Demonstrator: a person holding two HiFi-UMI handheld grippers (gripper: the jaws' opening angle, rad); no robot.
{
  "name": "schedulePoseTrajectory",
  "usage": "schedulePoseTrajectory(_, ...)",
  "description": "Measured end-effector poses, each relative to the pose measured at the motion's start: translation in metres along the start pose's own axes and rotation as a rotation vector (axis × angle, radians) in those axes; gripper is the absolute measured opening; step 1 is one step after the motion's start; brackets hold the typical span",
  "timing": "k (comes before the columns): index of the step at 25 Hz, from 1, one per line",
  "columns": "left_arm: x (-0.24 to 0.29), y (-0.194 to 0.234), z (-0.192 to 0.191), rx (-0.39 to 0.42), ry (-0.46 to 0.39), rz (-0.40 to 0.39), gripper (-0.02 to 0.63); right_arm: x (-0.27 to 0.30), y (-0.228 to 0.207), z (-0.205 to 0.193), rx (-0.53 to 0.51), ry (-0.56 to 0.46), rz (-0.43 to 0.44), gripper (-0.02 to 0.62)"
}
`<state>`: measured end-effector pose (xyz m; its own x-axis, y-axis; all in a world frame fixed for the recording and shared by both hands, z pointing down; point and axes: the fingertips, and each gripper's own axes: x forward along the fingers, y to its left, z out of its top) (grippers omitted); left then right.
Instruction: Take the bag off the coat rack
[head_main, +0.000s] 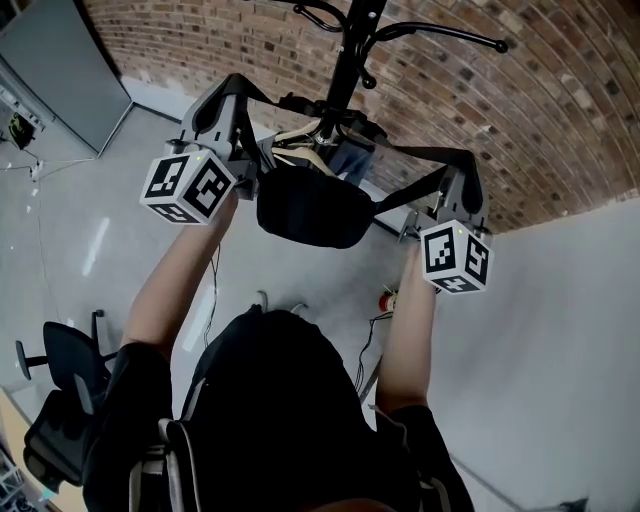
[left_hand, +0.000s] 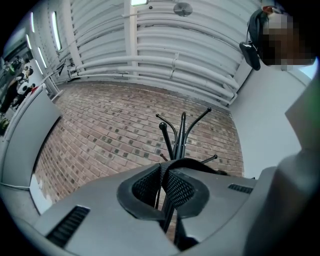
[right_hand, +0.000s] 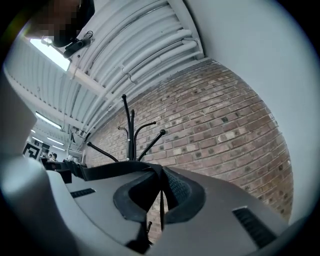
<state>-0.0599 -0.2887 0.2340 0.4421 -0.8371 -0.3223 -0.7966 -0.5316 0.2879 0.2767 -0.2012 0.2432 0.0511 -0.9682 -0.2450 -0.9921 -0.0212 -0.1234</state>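
A black bag (head_main: 310, 205) hangs by its black strap (head_main: 420, 152) between my two raised grippers, just in front of the black coat rack (head_main: 350, 60). In the head view my left gripper (head_main: 238, 90) is up at the left of the bag and my right gripper (head_main: 464, 162) at its right. The left gripper view has the left gripper (left_hand: 164, 175) shut on the strap (left_hand: 187, 162), with the coat rack (left_hand: 182, 135) behind. In the right gripper view, my right gripper (right_hand: 161, 177) pinches the strap (right_hand: 110, 171), which runs off to the left past the rack (right_hand: 131, 135).
A pale hanger (head_main: 300, 135) and a bluish garment (head_main: 350, 157) hang on the rack behind the bag. A brick wall (head_main: 520, 110) stands behind, a white wall (head_main: 560, 340) to the right. An office chair (head_main: 60, 395) sits lower left. Cables and a small red object (head_main: 385, 298) lie on the floor.
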Motion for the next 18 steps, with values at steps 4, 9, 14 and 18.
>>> schedulePoseTrajectory(4, -0.016, 0.001, -0.005, 0.021, 0.041, -0.019, 0.020, -0.019, -0.014, -0.004, 0.011, 0.024, -0.015, 0.020)
schedulePoseTrajectory(9, -0.045, 0.002, -0.025, 0.002, 0.115, -0.068, 0.021, -0.048, -0.009, -0.009, -0.014, 0.058, -0.004, 0.020)
schedulePoseTrajectory(14, -0.061, 0.004, -0.028, 0.057, 0.118, -0.021, 0.021, -0.060, -0.006, -0.022, 0.023, 0.098, 0.021, 0.020)
schedulePoseTrajectory(18, -0.077, 0.003, -0.037, 0.118, 0.131, -0.031, 0.021, -0.079, -0.006, -0.031, -0.028, 0.134, 0.008, 0.021)
